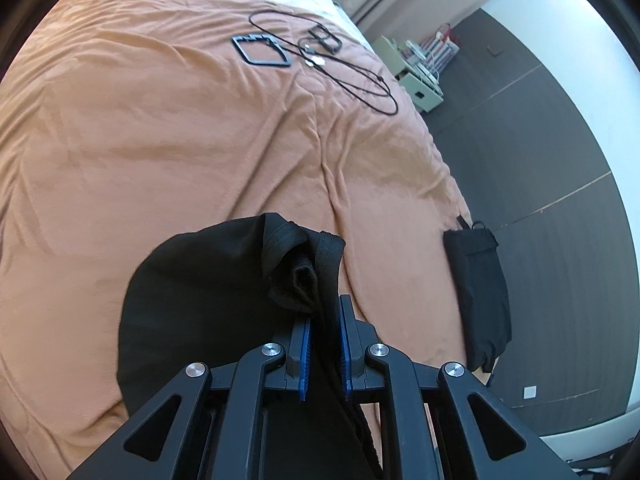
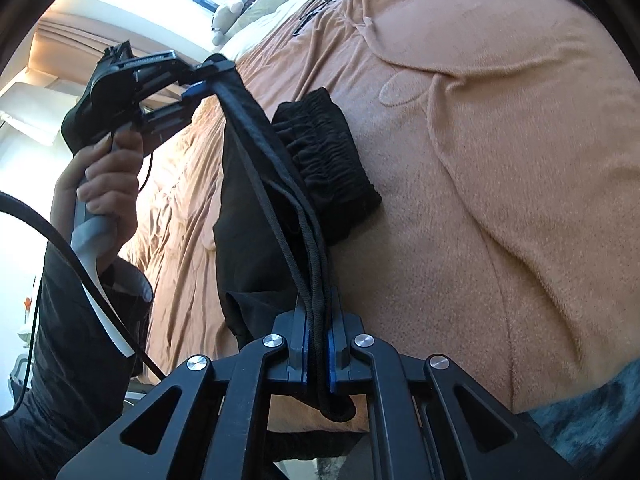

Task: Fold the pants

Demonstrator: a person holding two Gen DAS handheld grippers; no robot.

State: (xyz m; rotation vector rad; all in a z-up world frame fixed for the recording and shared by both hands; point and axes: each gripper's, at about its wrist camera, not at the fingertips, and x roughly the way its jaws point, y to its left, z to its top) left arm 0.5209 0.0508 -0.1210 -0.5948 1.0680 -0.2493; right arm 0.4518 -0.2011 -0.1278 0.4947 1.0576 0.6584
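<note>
The black pants [image 1: 208, 292] hang bunched over an orange blanket [image 1: 180, 140]. My left gripper [image 1: 325, 320] is shut on a fold of their fabric between its blue pads. In the right wrist view my right gripper [image 2: 318, 308] is shut on the pants' edge [image 2: 256, 200] together with the black drawstring [image 2: 308, 240]. The cloth stretches taut from it up to the left gripper [image 2: 208, 78], which a hand [image 2: 108, 176] holds raised at upper left. The gathered elastic waistband [image 2: 328, 152] rests on the blanket [image 2: 500, 160] beside the stretched cloth.
A second black garment [image 1: 480, 300] hangs over the bed's right edge above dark floor [image 1: 560, 200]. A black cable loop [image 1: 360, 80] and a black frame [image 1: 262, 50] lie at the far end. Stuffed toys [image 2: 228, 16] sit by the window. Grey-blue fabric [image 2: 592, 412] shows at lower right.
</note>
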